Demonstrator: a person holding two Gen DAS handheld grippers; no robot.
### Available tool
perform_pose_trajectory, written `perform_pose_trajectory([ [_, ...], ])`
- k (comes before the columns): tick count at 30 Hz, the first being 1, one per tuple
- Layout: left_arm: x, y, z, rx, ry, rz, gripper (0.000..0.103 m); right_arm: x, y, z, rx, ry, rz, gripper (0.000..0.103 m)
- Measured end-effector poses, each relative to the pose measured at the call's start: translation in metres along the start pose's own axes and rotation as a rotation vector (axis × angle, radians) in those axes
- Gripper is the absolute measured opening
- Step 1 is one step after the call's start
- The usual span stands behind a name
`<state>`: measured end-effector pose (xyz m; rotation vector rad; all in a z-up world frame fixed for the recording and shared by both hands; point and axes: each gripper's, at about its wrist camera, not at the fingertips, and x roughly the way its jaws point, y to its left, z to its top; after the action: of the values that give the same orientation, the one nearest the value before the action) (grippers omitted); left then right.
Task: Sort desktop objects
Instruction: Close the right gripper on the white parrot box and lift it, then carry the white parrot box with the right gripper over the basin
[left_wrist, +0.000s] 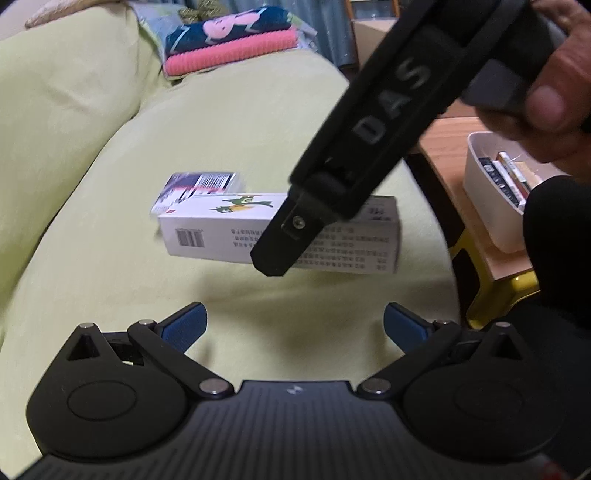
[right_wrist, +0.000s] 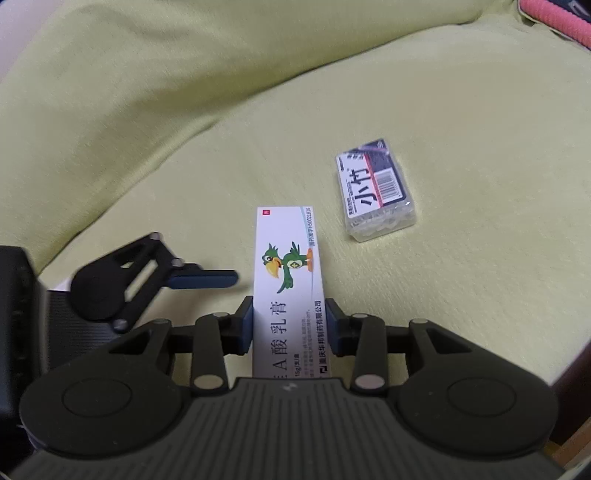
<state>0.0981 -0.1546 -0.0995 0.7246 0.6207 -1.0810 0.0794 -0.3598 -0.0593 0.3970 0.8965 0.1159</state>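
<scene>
Right gripper (right_wrist: 289, 326) clamped on long white cardboard ointment box with green bird print (right_wrist: 288, 280), box at 12 o'clock of camera, over yellow-green sofa cushion (right_wrist: 461, 280). Left gripper (left_wrist: 295, 326) wide open, empty. Small clear plastic toothpick case (right_wrist: 375, 190) lies on cushion at 1 o'clock of box. White plastic bin (left_wrist: 487, 206) on wooden bench (left_wrist: 447, 155) already holds items. Judgement: mid-sort; box and case still to place.

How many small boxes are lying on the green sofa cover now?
2. The white box with the bird sits between the right tongs, which are shut on it. The clear box lies free beyond it. None seem hidden.
</scene>
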Motion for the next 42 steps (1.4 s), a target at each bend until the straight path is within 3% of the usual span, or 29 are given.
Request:
perform_pose_trajectory([
  [8, -0.012, -0.039, 0.032, 0.088, -0.104, -0.072, 0.103, -0.052, -0.005, -0.022, 0.039, -0.048, -0.018, 0.035],
  [21, 0.007, -0.146, 0.109, 0.335, -0.198, -0.269, 0.103, -0.162, -0.059, -0.098, 0.230, -0.180, -0.169, 0.035],
  [33, 0.049, -0.253, 0.176, 0.566, -0.196, -0.414, 0.103, -0.240, -0.130, -0.184, 0.459, -0.309, -0.281, 0.035],
  [42, 0.087, -0.327, 0.209, 0.698, -0.170, -0.512, 0.103, -0.281, -0.184, -0.242, 0.605, -0.368, -0.345, 0.035],
])
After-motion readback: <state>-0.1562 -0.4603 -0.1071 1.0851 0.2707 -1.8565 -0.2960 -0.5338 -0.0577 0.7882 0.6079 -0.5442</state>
